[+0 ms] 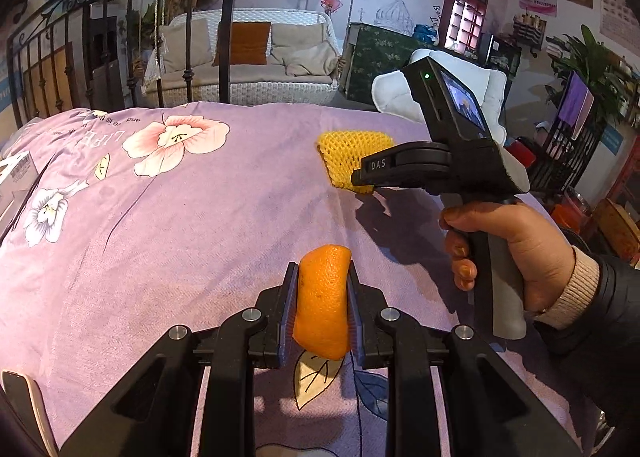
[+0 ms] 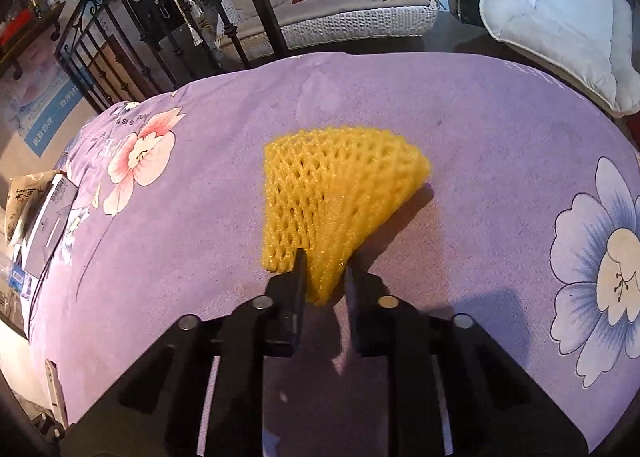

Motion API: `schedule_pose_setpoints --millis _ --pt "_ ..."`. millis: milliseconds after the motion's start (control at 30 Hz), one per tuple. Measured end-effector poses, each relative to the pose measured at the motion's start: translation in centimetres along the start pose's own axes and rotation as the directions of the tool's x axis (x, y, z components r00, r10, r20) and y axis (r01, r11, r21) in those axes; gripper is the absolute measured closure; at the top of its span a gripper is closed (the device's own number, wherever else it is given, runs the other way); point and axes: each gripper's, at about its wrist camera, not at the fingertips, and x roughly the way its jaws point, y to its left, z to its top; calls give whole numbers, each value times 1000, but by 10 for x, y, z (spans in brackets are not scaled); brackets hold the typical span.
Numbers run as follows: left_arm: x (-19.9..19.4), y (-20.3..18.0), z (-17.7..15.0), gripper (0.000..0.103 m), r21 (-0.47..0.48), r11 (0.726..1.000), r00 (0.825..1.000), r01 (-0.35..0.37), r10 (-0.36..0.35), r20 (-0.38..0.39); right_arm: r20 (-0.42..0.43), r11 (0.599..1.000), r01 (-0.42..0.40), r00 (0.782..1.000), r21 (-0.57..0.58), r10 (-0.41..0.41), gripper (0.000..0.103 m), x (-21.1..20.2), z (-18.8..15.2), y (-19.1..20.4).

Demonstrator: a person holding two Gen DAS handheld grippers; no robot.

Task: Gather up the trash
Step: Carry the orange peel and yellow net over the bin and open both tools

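My left gripper [image 1: 322,277] is shut on a piece of orange peel [image 1: 322,301] and holds it just above the purple floral bedspread [image 1: 180,241]. My right gripper [image 2: 323,273] is shut on the near corner of a yellow foam fruit net [image 2: 332,197], which fans out ahead of the fingers over the bedspread [image 2: 480,177]. In the left wrist view the right gripper [image 1: 358,177] shows from the side at the right, a hand on its handle, with the yellow net [image 1: 348,157] at its tip.
A black iron bed frame [image 1: 44,57] stands at the far left. Packets and a box [image 2: 36,217] lie at the bed's left edge. A wicker sofa [image 2: 340,13] and a white cushioned chair [image 2: 568,29] stand beyond the bed.
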Motion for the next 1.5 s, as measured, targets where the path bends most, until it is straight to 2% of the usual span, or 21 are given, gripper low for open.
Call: schedule_pose_setpoints --millis 133,267,400,700,933,1133,1500 --pt "0 -1 -1 80 1 1000 1000 8 -8 -3 36 1000 -2 999 -23 3 92 -24 -11 8" --pt "-5 -6 -1 80 7 1000 1000 16 -16 3 75 999 -35 996 -40 38 92 -62 -27 8" --pt "-8 -15 -3 80 14 999 999 35 -35 5 107 998 -25 994 -65 32 92 -100 -51 1" --pt "-20 -57 -9 80 68 994 996 86 -87 8 169 1000 4 986 -16 -2 92 -177 -113 -47" --pt "-24 -97 -13 80 122 983 990 138 -140 1 216 996 45 975 77 -61 92 -227 -155 -100" --pt "-22 -139 -13 80 189 960 978 208 -209 -12 268 981 96 953 168 -139 92 -266 -188 -143" --pt "-8 -212 -15 80 277 889 930 366 -360 -75 298 917 218 898 333 -322 92 -322 -247 -222"
